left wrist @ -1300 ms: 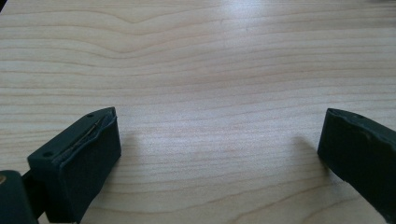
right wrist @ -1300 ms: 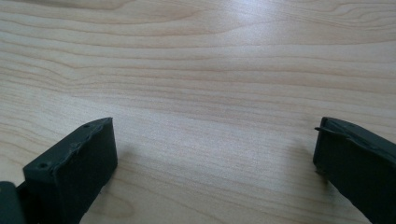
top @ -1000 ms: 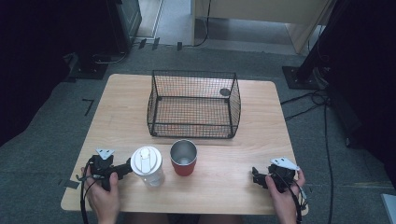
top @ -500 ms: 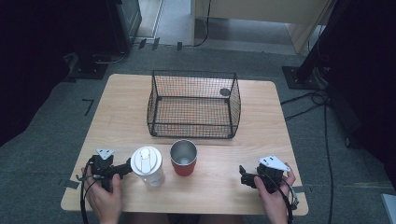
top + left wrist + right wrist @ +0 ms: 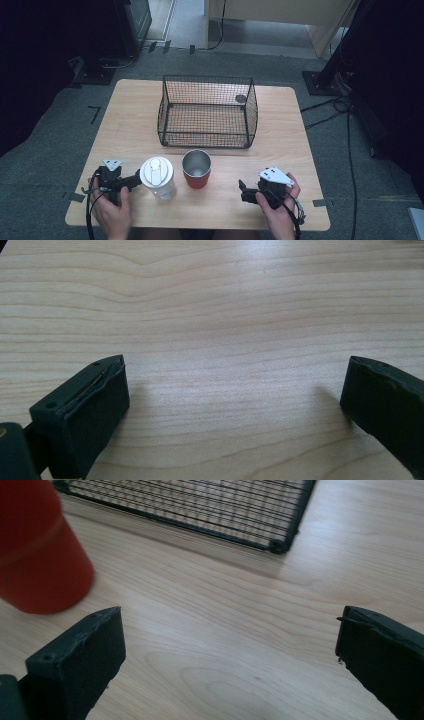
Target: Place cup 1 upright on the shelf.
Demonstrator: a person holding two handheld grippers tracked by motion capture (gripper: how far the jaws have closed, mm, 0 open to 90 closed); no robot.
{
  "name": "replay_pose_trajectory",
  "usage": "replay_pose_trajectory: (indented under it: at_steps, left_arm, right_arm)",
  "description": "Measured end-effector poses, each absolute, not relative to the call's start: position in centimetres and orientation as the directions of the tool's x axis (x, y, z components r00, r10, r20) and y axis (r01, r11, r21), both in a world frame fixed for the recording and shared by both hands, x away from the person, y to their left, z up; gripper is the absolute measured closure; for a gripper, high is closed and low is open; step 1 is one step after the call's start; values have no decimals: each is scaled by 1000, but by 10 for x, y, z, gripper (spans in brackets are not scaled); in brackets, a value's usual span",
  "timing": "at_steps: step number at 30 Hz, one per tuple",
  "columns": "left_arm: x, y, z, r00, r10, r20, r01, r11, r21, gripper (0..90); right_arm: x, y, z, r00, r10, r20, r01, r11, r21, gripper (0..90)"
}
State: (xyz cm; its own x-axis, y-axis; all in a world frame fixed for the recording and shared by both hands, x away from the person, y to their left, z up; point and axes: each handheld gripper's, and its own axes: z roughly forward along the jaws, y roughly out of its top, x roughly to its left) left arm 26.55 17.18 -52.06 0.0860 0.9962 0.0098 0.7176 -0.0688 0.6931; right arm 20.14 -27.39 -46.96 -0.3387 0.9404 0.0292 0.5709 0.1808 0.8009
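A red cup (image 5: 196, 169) with a steel inside stands upright near the table's front middle; its red side (image 5: 37, 555) sits at the upper left of the right gripper view. Beside it on the left stands a clear tumbler with a white lid (image 5: 158, 177). My right gripper (image 5: 243, 191) rests on the table to the cup's right, a hand's width off, pointing left toward it, open and empty (image 5: 230, 660). My left gripper (image 5: 134, 180) lies just left of the tumbler, open, with bare wood between its jaws (image 5: 235, 410).
A black wire basket (image 5: 207, 111) stands behind the cup at the table's middle; its front edge (image 5: 200, 517) crosses the top of the right gripper view. The wooden table (image 5: 130, 130) has bare wood on both sides of the basket. Cables trail off the front edge.
My right gripper has slid left along the table's front toward the red cup. The left gripper, cup and tumbler have stayed put.
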Motion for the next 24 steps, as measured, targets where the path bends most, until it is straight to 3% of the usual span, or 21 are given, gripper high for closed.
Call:
replay_pose_trajectory:
  at_steps: [24]
  left_arm:
    - [265,172,-521,86,996,10,718,-69,693,1]
  right_arm:
    - [201,-195,-461,-501,862,73,508,225,831,0]
